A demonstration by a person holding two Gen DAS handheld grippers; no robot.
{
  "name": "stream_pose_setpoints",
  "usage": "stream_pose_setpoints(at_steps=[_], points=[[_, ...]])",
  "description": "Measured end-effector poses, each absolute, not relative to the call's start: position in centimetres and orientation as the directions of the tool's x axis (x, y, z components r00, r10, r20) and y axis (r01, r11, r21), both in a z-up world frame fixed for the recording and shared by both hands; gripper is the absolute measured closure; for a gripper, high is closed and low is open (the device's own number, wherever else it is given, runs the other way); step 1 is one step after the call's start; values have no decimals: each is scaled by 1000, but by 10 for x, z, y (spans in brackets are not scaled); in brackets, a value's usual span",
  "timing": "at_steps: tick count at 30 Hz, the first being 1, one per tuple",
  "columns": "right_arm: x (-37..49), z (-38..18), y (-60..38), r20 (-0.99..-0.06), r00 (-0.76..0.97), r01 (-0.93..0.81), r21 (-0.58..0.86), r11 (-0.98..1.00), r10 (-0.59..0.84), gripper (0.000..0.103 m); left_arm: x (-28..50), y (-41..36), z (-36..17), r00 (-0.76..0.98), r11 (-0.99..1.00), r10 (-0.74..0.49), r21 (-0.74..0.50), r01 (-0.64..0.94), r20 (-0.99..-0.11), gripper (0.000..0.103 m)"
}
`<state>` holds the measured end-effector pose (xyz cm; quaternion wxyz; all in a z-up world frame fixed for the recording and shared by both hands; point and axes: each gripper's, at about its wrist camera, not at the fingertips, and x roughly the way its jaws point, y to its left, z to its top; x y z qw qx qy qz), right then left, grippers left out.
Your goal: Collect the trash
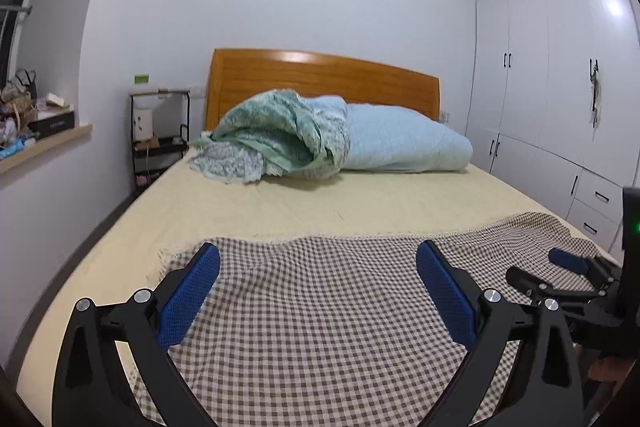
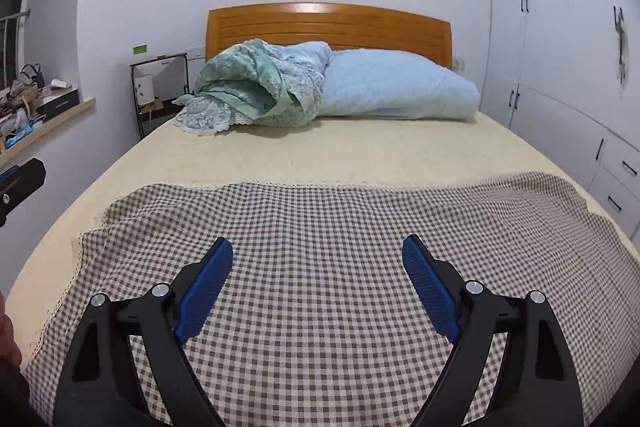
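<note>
Left hand-held gripper (image 1: pixel 318 263): jaws apart, holding nothing.
Right hand-held gripper (image 2: pixel 318 255): jaws apart, holding nothing.
Bed (image 2: pixel 320 151): one checkered cloth (image 2: pixel 320 267), one blue pillow (image 2: pixel 400 87).

The right gripper (image 1: pixel 576 267) shows only partly at the left wrist view's right edge, so its jaw spacing there cannot be told. The left gripper (image 2: pixel 18 183) is cut off by the right wrist view's left edge. Items heaped on the windowsill (image 1: pixel 44 143) are too small and jumbled to identify. The wardrobe (image 2: pixel 568 75) runs off the frame.
</note>
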<state>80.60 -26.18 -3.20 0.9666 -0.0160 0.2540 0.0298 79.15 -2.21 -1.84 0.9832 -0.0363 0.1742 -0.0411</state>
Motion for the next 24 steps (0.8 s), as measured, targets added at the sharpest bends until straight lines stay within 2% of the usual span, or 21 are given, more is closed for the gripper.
stream_pose_setpoints(at_steps=[5,8,19,24], points=[[779,-15,-268,-478,874,-74,38,997,83,20,770,-19,-8,944,995,-77,-77,55,-321,8],[754,1,-266,-470,879,-76,23,997,78,20,739,-16,4,948,992,-96,-103,67,-305,8],[612,45,-248,-385,919,-133,-109,985,82,20,579,-28,51,959,992,-127,-52,117,-253,8],[553,48,-247,-382,919,-132,-73,989,95,20,505,-31,63,964,990,-139,-58,129,-226,8]])
